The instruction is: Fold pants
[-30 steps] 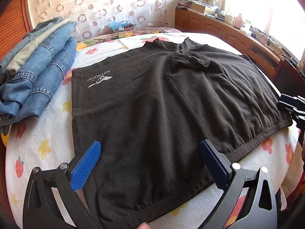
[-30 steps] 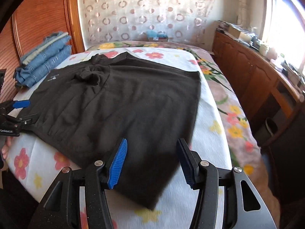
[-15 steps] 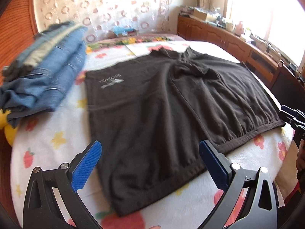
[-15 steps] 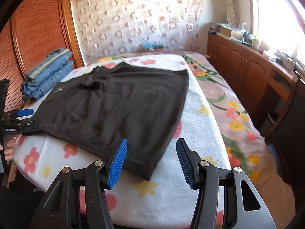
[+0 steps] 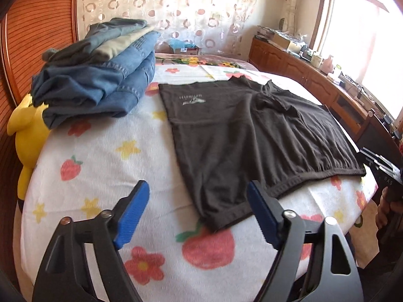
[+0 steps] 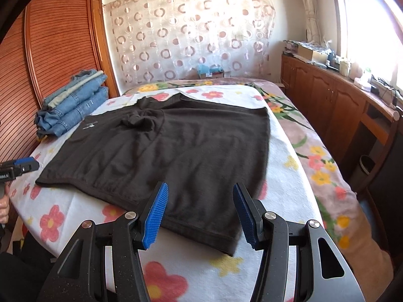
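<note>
Black pants lie flat on bed. Left tongs angled down over near hem corner, just been narrowing, nothing between. Right tongs gaping partway over opposite hem, empty

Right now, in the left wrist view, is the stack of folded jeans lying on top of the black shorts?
No, the folded jeans sit apart from the black shorts, with bare flowered blanket between them.
</note>
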Demonstrator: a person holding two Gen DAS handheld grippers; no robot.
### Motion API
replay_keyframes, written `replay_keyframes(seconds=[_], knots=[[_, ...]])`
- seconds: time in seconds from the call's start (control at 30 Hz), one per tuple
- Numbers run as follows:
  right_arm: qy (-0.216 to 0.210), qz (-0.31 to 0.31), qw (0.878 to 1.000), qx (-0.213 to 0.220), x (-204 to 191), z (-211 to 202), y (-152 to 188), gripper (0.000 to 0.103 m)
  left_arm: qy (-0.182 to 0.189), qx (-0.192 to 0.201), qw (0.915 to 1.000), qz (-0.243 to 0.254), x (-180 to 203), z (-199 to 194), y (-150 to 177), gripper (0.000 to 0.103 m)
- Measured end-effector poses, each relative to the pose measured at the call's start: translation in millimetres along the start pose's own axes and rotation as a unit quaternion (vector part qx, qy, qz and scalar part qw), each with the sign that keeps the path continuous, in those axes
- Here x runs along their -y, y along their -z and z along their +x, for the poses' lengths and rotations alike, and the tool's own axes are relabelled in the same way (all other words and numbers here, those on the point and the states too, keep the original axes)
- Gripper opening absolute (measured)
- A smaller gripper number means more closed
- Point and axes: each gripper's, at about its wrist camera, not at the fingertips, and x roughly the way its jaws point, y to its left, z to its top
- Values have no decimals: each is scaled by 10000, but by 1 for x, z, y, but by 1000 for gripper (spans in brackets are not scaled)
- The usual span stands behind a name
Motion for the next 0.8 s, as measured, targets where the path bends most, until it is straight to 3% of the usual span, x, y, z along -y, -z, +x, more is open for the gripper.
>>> replay_keyframes(seconds=[0.2,0.47,0.6,0.8], knots=[[-116,-109,9999,-60,-1,4,4,56,74,-95,9999,-36,1,4,10,51],[-173,-172,9996,-169,7,9,-1,56,0,-158,9997,161,8,9,17,39],[-204,-208,9994,-201,7,15,-6,56,-110,-135,9993,336,14,10,16,10],[-202,-194,9994,-217,4,18,-4,56,-44,-107,9989,446,22,10,10,4]])
